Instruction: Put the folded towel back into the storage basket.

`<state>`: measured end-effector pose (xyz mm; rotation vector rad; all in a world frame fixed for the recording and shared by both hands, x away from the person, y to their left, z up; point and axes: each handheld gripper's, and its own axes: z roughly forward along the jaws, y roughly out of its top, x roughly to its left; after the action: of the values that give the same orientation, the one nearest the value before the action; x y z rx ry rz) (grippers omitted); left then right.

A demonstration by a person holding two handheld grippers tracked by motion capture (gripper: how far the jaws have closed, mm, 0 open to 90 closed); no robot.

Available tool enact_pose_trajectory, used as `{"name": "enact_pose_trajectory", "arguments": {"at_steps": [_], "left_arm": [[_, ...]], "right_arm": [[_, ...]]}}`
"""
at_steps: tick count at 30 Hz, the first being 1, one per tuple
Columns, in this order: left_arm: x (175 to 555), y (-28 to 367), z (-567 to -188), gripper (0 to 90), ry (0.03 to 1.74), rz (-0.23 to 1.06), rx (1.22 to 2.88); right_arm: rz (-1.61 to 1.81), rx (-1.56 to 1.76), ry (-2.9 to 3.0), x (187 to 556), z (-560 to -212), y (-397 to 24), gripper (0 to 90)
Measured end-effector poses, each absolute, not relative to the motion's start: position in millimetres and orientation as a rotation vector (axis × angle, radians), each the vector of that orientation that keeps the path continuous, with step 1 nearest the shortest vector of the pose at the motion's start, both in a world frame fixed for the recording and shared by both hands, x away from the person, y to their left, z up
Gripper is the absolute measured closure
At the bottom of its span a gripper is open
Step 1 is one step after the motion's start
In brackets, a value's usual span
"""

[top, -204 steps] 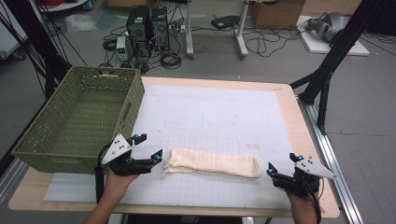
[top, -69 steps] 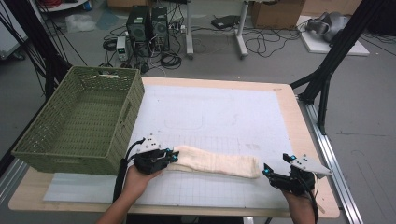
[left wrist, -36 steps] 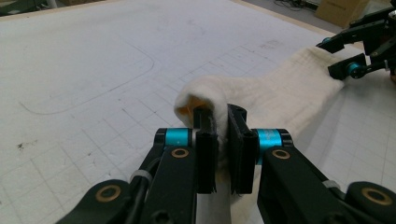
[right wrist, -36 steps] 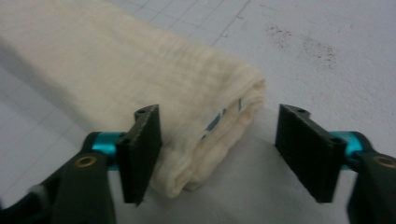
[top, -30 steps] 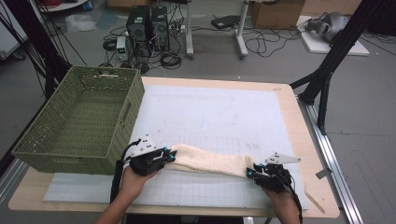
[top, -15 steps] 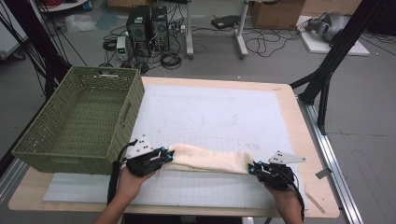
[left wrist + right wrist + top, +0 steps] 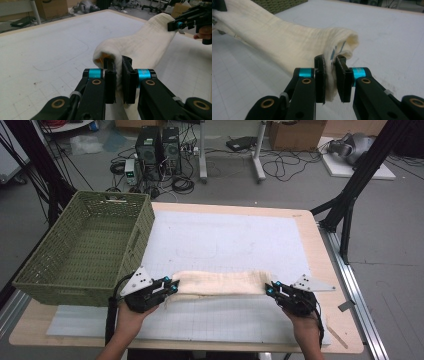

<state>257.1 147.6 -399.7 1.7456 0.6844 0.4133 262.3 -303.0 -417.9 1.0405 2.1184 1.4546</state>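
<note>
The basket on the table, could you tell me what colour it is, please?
The basket is olive green, clearest in the high view.

Light wooden table with a white gridded mat

The light wooden table [image 7: 327,270] carries a white gridded mat [image 7: 225,237] over most of its top. A green woven plastic basket [image 7: 85,247] stands on its left side, overlapping the edge. A long cream folded cloth [image 7: 220,282] stretches across the mat near the front.
</note>
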Motion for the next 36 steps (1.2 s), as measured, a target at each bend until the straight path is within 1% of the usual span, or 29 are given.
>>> {"name": "enact_pose_trajectory", "arguments": {"at_steps": [7,25,29,30,31,36], "left_arm": [[250,157,-392,82.9,0.673,0.439,1.721],[240,196,-369,82.9,0.725,0.538,1.617],[237,207,-361,82.9,0.736,0.567,1.582],[237,212,-358,82.9,0.741,0.577,1.565],[237,212,-358,82.9,0.741,0.577,1.565],[233,220,-350,82.9,0.75,0.61,1.537]], "right_arm": [[1.462,0.975,2.109,273,-410,-292,80.1],[1.495,0.83,2.087,315,-379,-247,80.6],[1.488,0.792,2.1,328,-366,-232,80.7],[1.498,0.773,2.1,335,-359,-225,80.7],[1.498,0.773,2.1,335,-359,-225,80.7],[1.486,0.732,2.093,354,-337,-203,80.7]]}}
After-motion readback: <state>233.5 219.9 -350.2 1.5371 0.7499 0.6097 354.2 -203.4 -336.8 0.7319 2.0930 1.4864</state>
